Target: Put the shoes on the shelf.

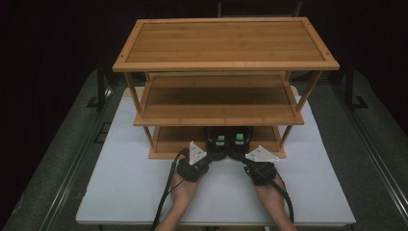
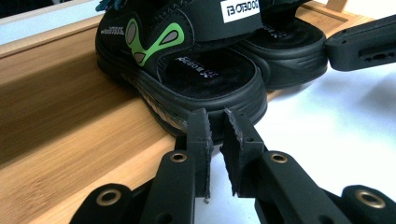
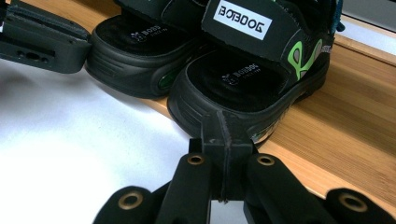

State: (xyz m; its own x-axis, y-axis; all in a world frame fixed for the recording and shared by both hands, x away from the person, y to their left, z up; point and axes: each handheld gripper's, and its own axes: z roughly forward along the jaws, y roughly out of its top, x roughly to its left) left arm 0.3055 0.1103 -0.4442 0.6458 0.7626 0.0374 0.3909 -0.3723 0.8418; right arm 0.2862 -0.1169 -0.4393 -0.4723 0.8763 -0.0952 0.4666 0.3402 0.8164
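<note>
Resting side by side on the rack's bottom shelf (image 1: 166, 144), two sandals point heels outward: left sandal (image 2: 187, 70) just ahead of the left hand-held gripper (image 2: 215, 122), right sandal (image 3: 252, 79) just ahead of the right hand-held gripper (image 3: 223, 128); both closed, empty.

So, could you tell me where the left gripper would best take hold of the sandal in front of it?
Probably at the heel rim of the left sandal, coming level from the table side. The heel pokes out over the front edge of the rack's bottom shelf, facing the left gripper, whose jaws stand nearly shut just short of it. One jaw over the footbed and one under the sole should fit once opened.
</note>
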